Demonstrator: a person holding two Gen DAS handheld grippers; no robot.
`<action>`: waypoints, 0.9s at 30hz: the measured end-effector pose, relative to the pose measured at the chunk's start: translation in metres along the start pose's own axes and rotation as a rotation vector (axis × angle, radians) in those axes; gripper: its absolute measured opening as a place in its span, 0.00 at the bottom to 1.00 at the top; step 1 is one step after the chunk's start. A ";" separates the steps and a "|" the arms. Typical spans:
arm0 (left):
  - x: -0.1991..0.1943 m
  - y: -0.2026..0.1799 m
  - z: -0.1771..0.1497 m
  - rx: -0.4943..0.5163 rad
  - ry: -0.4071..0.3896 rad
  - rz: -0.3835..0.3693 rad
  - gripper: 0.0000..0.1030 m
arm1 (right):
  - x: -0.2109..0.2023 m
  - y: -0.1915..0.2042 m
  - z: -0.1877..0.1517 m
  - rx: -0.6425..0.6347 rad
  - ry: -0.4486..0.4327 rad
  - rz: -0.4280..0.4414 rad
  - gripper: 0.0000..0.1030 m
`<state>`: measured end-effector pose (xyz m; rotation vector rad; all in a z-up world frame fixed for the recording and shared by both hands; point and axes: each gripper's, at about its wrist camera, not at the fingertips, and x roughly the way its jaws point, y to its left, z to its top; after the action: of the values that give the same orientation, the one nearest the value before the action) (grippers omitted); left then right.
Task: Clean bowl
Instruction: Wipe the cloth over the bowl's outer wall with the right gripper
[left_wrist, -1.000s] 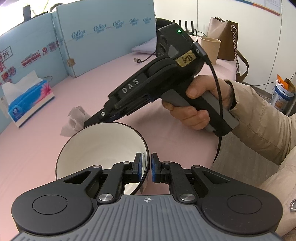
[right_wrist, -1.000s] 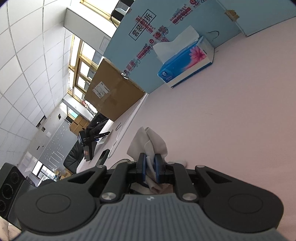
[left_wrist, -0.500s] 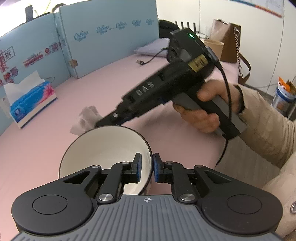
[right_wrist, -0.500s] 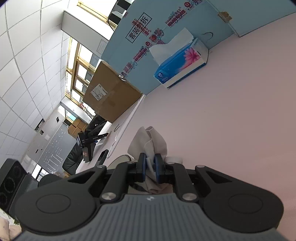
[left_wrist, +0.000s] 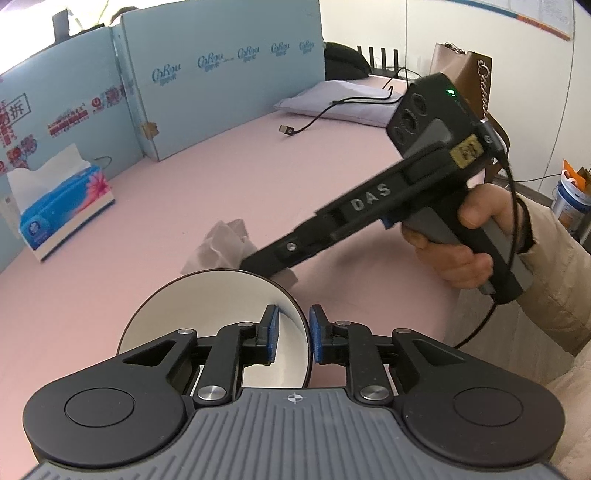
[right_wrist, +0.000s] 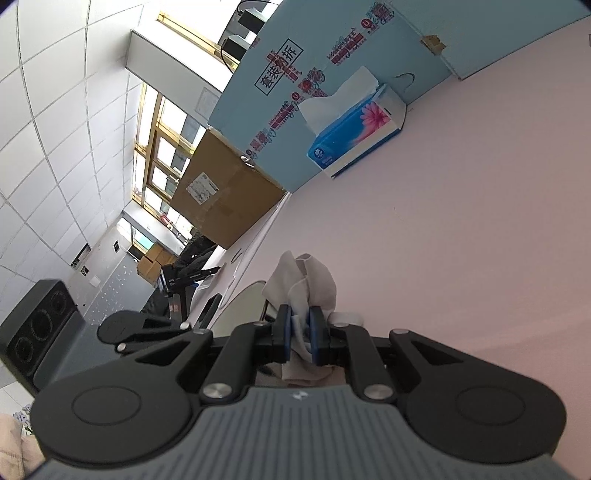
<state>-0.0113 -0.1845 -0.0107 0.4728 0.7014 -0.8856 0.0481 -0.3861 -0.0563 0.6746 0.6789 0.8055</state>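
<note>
Our left gripper (left_wrist: 291, 332) clamps the white bowl's (left_wrist: 207, 310) rim, tilting it above the pink worktop (left_wrist: 110, 258). Our right gripper (right_wrist: 300, 334), angled downward, pinches a crumpled tissue (right_wrist: 306, 280), seemingly just beyond the rim.

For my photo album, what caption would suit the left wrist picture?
Left gripper clamps the rim of a white bowl while the right gripper brings a crumpled tissue over the pink table.

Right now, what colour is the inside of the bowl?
White, with a dark rim; the bowl shows best in the left wrist view.
</note>
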 end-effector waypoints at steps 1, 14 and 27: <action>0.001 0.000 0.001 0.002 0.003 0.002 0.25 | -0.001 0.000 -0.001 0.001 -0.001 0.001 0.13; 0.009 0.001 0.007 0.001 0.023 0.034 0.30 | -0.033 -0.004 -0.013 0.034 -0.108 -0.019 0.13; 0.004 -0.002 0.004 0.002 0.031 0.027 0.17 | -0.033 -0.003 -0.017 0.035 -0.132 -0.023 0.13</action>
<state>-0.0101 -0.1900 -0.0112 0.4975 0.7204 -0.8549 0.0197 -0.4104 -0.0595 0.7443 0.5808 0.7226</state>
